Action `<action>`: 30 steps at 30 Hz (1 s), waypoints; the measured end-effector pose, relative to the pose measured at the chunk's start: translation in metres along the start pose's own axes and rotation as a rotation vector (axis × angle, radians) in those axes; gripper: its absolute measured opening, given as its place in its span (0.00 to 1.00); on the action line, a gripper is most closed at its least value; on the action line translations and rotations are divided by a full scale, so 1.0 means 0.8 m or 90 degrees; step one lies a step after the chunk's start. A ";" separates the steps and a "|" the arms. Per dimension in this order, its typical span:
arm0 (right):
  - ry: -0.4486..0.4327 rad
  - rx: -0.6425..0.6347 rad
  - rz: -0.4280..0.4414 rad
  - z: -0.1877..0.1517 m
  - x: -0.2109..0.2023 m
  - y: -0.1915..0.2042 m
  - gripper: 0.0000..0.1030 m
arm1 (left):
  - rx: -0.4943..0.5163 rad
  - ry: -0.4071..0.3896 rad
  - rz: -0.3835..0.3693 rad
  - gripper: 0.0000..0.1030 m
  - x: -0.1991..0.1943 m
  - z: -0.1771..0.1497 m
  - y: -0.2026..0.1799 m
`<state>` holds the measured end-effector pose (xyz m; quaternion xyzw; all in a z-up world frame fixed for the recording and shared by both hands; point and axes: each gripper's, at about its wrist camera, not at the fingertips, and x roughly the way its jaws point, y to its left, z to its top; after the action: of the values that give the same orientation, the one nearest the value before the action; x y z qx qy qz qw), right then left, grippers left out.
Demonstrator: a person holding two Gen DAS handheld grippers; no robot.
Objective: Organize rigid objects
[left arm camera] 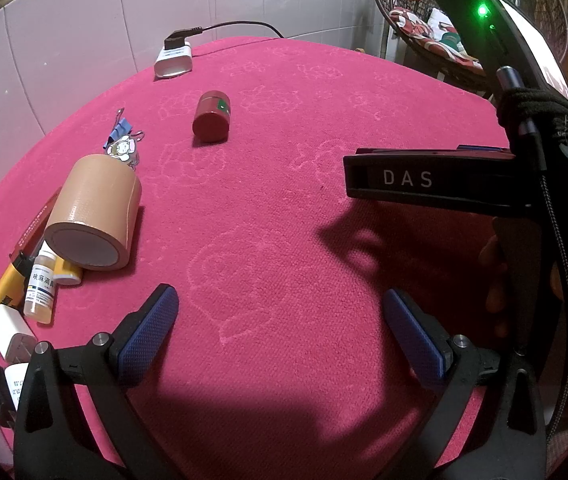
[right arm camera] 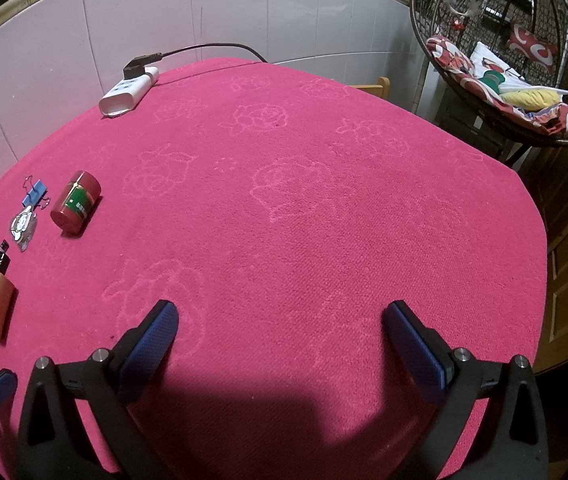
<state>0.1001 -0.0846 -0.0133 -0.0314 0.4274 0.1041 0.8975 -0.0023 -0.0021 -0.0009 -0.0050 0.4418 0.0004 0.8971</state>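
Two grippers are hovering over the round table covered in magenta cloth (right arm camera: 324, 220), both with jaws spread wide and gripping nothing.

Left gripper (left arm camera: 279, 320): blue-padded fingers (left arm camera: 151, 328) are framing bare cloth. The small dark-red cylindrical canister with a green label (left arm camera: 211, 118) is standing well ahead of the jaws, slightly left of their centreline, not between them. The roll of tan tape (left arm camera: 93, 212) is lying on its side, ahead and left of the left finger, outside the gap. Just beyond the roll, a blue binder clip (left arm camera: 117, 132) and a cartoon-flower charm (left arm camera: 123, 150) are lying side by side. Against the roll's near side, a small clear dropper bottle with a white label (left arm camera: 41, 288), an orange-yellow marker-like tube (left arm camera: 1, 292) and a white plug-in charger block (left arm camera: 9, 334) are sitting bunched at the table's left edge.

Right gripper (right arm camera: 279, 332): jaws are pointing at bare cloth; its body, marked DAS, is showing at right in the left wrist view. The canister is sitting far ahead-left of these jaws, beside the clip and charm.

A white power strip with a black plug and cable (right arm camera: 129, 92) is lying at the far edge near the tiled wall (right arm camera: 243, 12).
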 end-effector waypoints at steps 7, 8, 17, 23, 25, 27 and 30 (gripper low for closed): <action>0.000 0.000 0.000 0.000 0.000 0.000 1.00 | 0.000 0.000 0.000 1.00 0.000 0.000 0.000; 0.000 0.000 0.000 0.000 0.000 0.000 1.00 | 0.000 0.000 0.000 1.00 0.000 0.000 0.000; 0.000 0.000 0.000 0.000 0.000 0.000 1.00 | 0.001 0.000 0.001 1.00 0.000 0.000 0.000; 0.000 0.000 0.000 0.000 0.000 0.000 1.00 | -0.020 0.005 0.014 1.00 -0.004 -0.004 -0.003; 0.000 0.000 0.000 0.000 0.000 0.000 1.00 | -0.042 0.003 0.008 1.00 -0.016 -0.006 -0.002; 0.000 0.002 0.003 0.000 -0.001 -0.001 1.00 | -0.056 -0.025 0.009 1.00 -0.043 -0.010 0.001; -0.004 0.003 0.019 -0.001 -0.003 -0.003 1.00 | -0.087 -0.094 0.045 1.00 -0.100 -0.018 0.022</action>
<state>0.0983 -0.0872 -0.0122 -0.0226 0.4252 0.1164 0.8973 -0.0631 0.0158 0.0536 -0.0503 0.3735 0.0627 0.9241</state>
